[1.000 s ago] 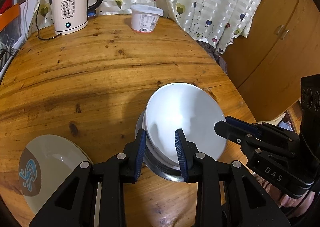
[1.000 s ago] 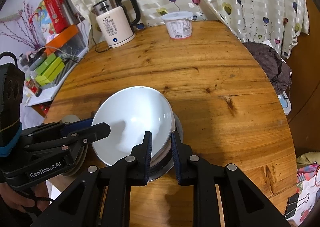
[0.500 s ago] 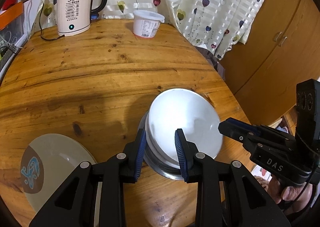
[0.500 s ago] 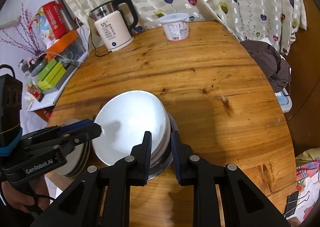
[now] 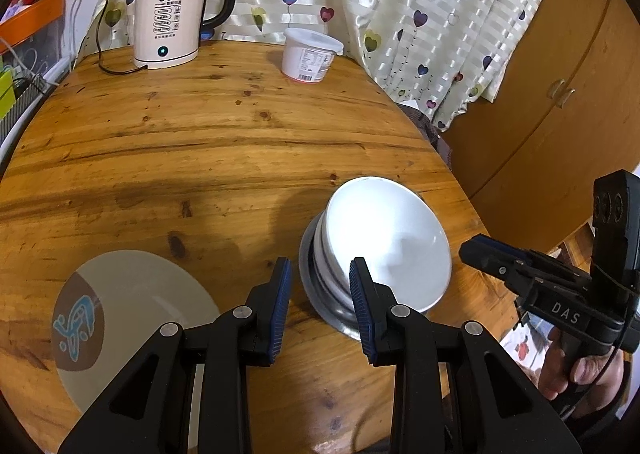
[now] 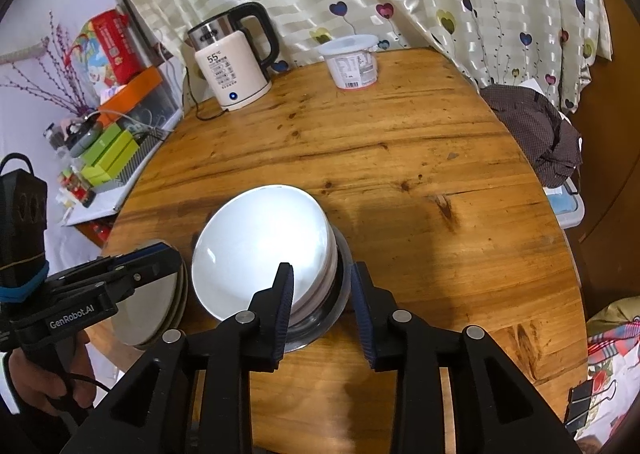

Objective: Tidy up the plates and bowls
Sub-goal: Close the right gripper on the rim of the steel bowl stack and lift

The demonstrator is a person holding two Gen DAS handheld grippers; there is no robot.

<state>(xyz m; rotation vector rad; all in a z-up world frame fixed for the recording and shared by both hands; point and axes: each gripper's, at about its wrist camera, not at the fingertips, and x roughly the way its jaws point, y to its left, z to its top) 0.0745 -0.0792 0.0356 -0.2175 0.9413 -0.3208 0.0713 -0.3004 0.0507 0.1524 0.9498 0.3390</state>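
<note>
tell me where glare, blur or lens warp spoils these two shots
Left wrist view: a bright patch washes out the inside of the white bowl; fisheye bends the table edge and darkens the corners. Right wrist view: the same bowl is glary and the plates beside it look smeared.

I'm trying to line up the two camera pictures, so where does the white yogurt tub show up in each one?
Left wrist view: the yogurt tub stands at the far edge of the table, upper middle, right of the kettle.
Right wrist view: the yogurt tub is at the far edge too, upper middle, again right of the kettle.
Shared landmark: the kettle showing 55 against the heart-print curtain.
</note>
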